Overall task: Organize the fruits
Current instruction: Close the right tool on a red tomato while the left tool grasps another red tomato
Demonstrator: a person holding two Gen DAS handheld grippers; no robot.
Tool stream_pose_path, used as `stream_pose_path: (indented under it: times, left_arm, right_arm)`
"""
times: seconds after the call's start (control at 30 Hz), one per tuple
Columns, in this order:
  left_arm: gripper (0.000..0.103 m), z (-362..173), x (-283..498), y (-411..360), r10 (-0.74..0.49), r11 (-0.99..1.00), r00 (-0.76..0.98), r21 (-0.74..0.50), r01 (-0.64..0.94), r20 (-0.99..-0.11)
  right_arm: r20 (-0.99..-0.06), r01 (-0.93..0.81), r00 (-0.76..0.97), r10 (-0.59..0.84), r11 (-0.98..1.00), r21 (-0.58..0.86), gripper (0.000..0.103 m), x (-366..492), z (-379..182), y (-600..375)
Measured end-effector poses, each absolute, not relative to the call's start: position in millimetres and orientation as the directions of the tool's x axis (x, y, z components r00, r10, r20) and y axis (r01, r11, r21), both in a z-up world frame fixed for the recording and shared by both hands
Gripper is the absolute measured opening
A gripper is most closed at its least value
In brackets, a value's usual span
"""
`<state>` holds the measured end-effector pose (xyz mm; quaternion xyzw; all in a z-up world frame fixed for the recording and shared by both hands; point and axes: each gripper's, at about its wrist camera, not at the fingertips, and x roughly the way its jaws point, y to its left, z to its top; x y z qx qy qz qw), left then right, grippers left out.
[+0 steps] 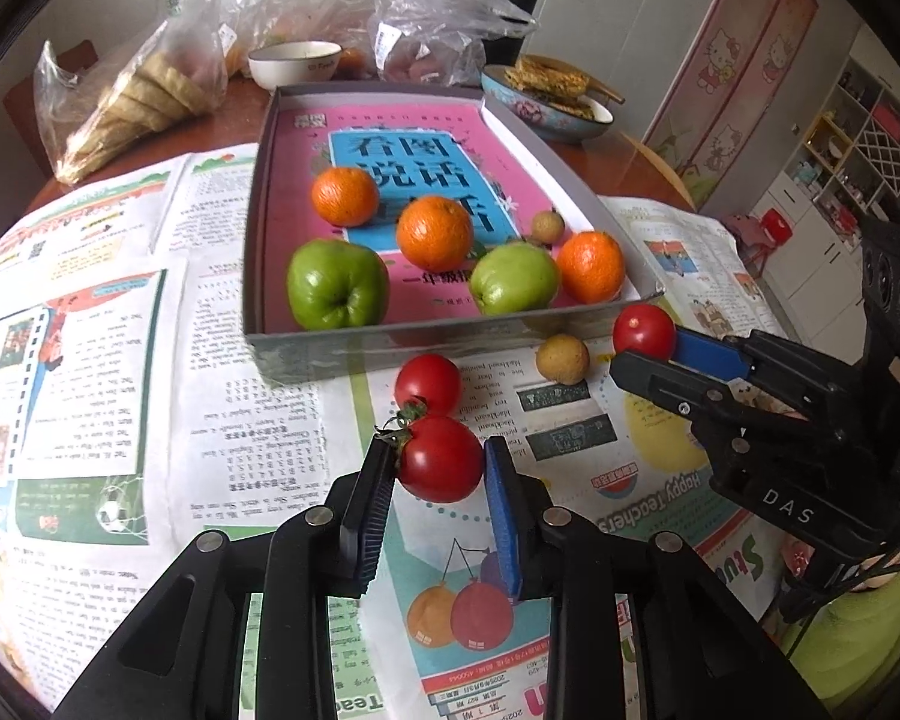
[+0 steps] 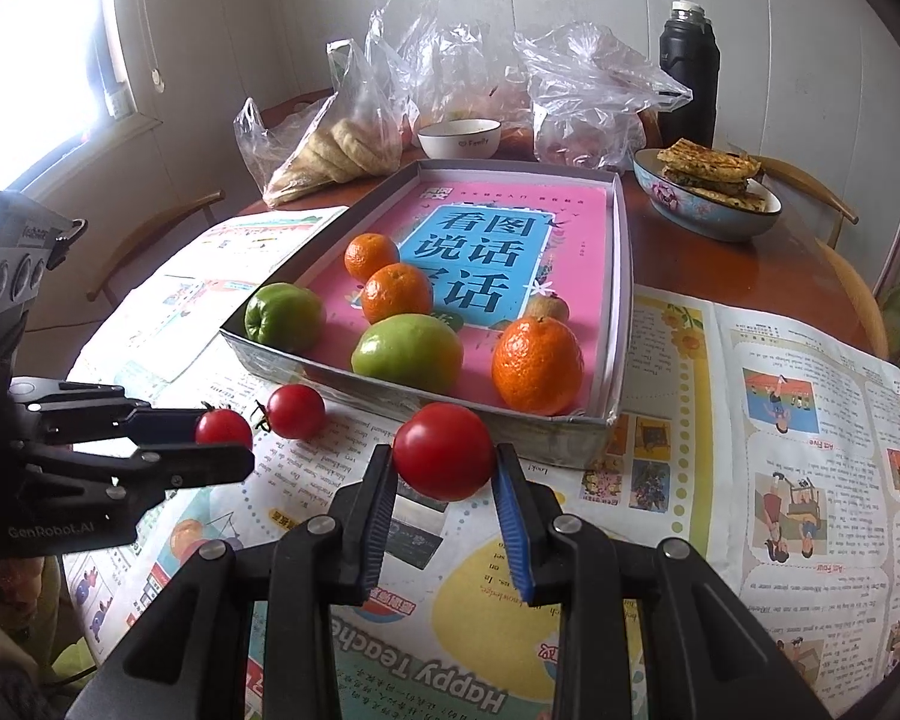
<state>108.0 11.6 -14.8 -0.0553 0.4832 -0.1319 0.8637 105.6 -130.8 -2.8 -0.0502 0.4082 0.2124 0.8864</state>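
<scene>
While both tongs hang over the newspaper (image 1: 120,360), the left gripper (image 1: 441,468) clamps 1 cherry tomato (image 1: 440,459); the right gripper (image 2: 444,468) clamps another tomato (image 2: 444,450). Beyond both tips sits the cardboard tray (image 1: 390,339) with 3 oranges (image 1: 435,233) and 2 green apples (image 1: 336,285); 1 loose tomato (image 1: 428,384) lies just ahead of the left tips.

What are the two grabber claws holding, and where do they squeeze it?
Each holds a small round red tomato by its sides: left gripper its stemmed tomato, right gripper its tomato.

Three oranges (image 1: 435,233), two green apples (image 1: 336,283) sit in the tray (image 1: 354,343); one tomato (image 1: 428,383) lies on newspaper beside it.
</scene>
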Motion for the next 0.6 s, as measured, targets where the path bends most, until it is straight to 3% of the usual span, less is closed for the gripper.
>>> stream_pose_path:
  times: [0.6]
  left_arm:
    - [0.031, 18, 121, 14, -0.279, 0.960, 0.574, -0.226, 0.164, -0.770]
  right_arm:
    - [-0.715, -0.411, 0.612, 0.339, 0.908, 0.079, 0.033, 108, 15, -133]
